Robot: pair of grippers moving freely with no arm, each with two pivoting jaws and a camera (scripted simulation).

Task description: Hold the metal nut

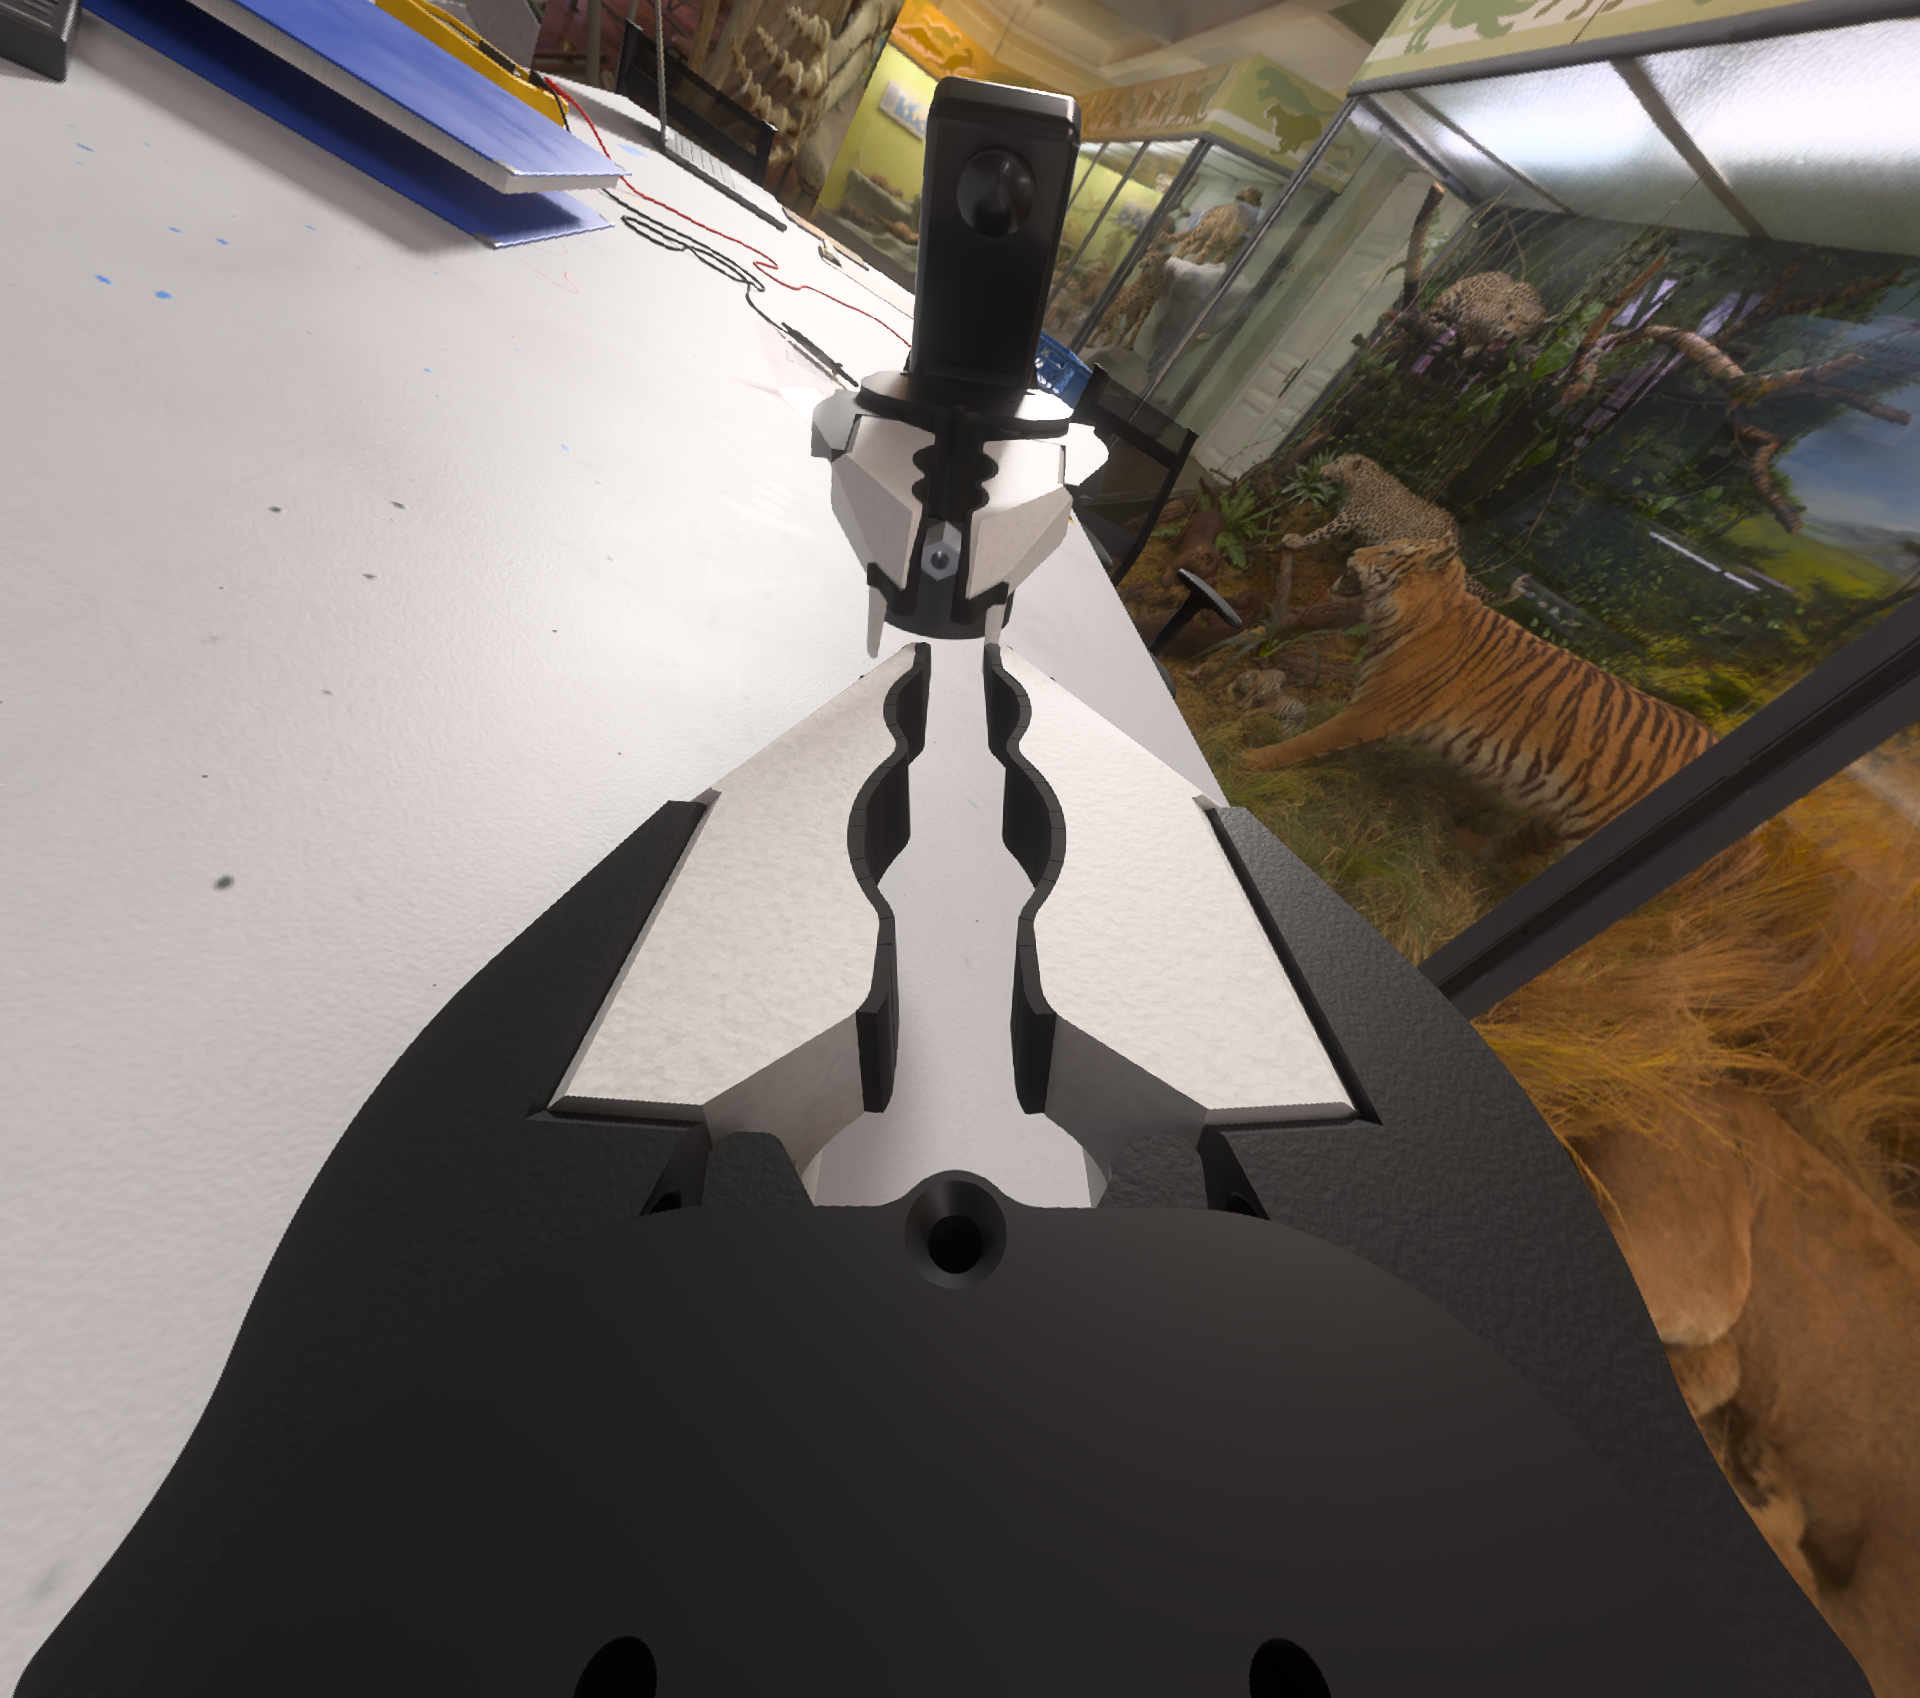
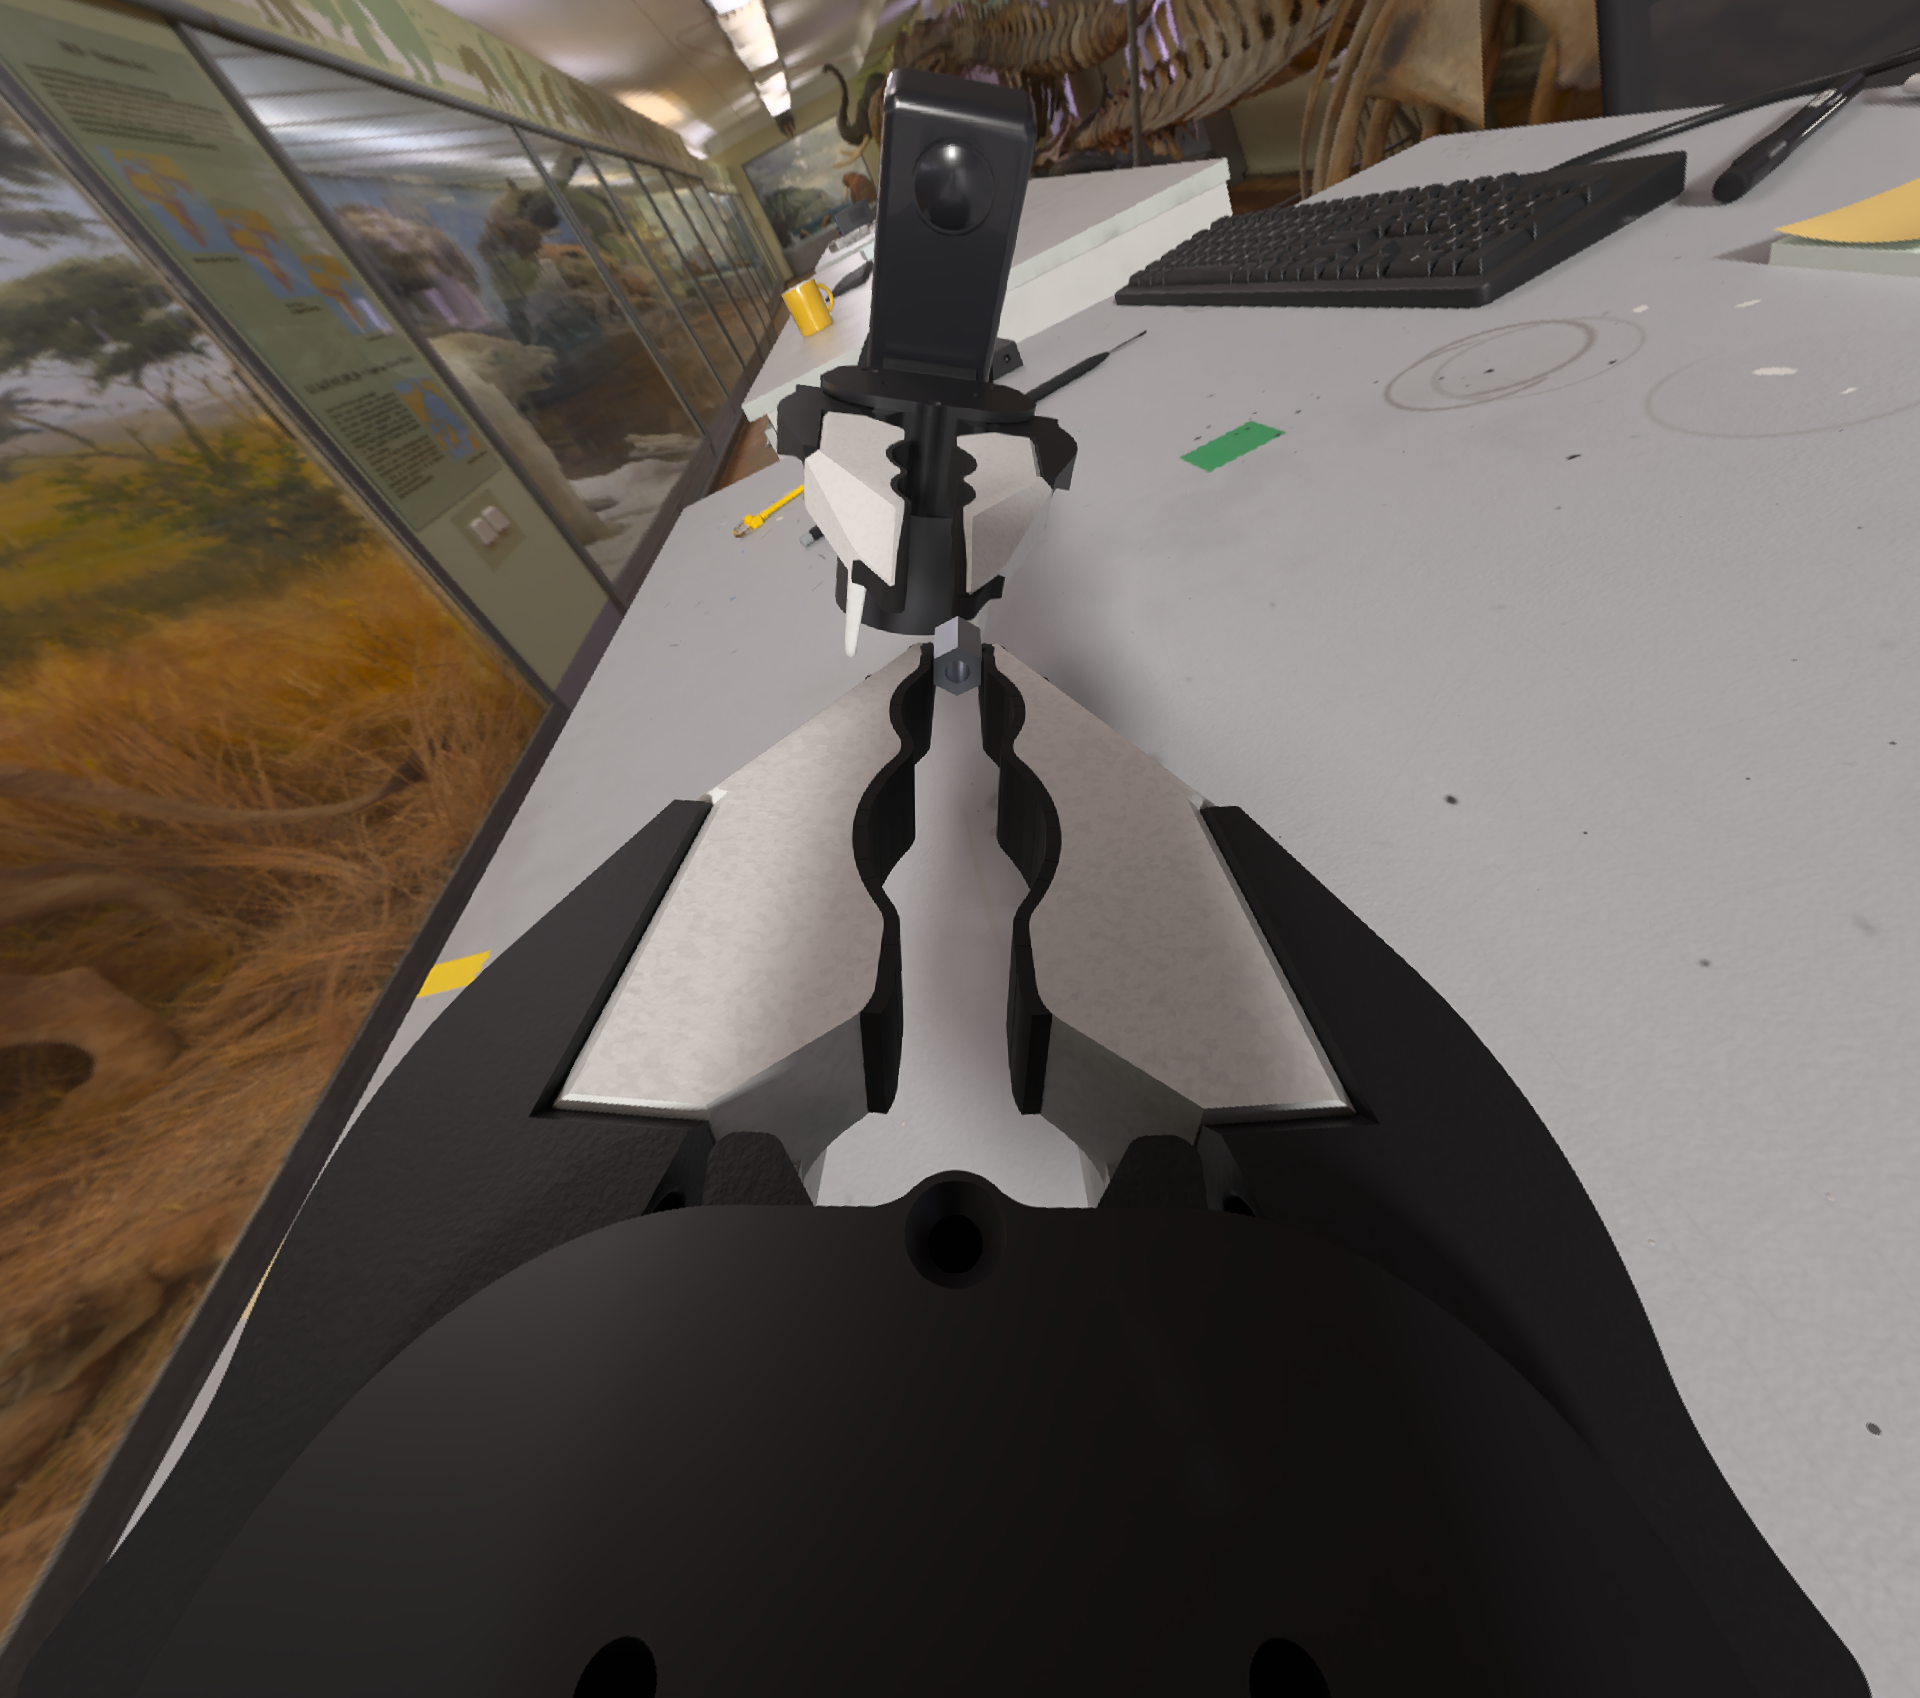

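Observation:
A small grey metal nut (image 2: 955,669) sits between the fingertips of my right gripper (image 2: 954,674), which is shut on it a little above the white table (image 2: 1455,713). The nut also shows in the left wrist view (image 1: 937,559), pinched in the right gripper (image 1: 935,599) facing me. My left gripper (image 1: 956,661) points straight at the right one, tips almost touching it. Its jaws stand a narrow gap apart with nothing between them. It shows in the right wrist view (image 2: 925,609) just beyond the nut.
A blue binder (image 1: 343,59) and a yellow device with red and black wires (image 1: 727,266) lie at the far side. A black keyboard (image 2: 1403,235), a white box (image 2: 1122,214), a yellow mug (image 2: 808,306) and a green patch (image 2: 1233,443) lie on the tables. The table edge (image 1: 1143,661) runs close by.

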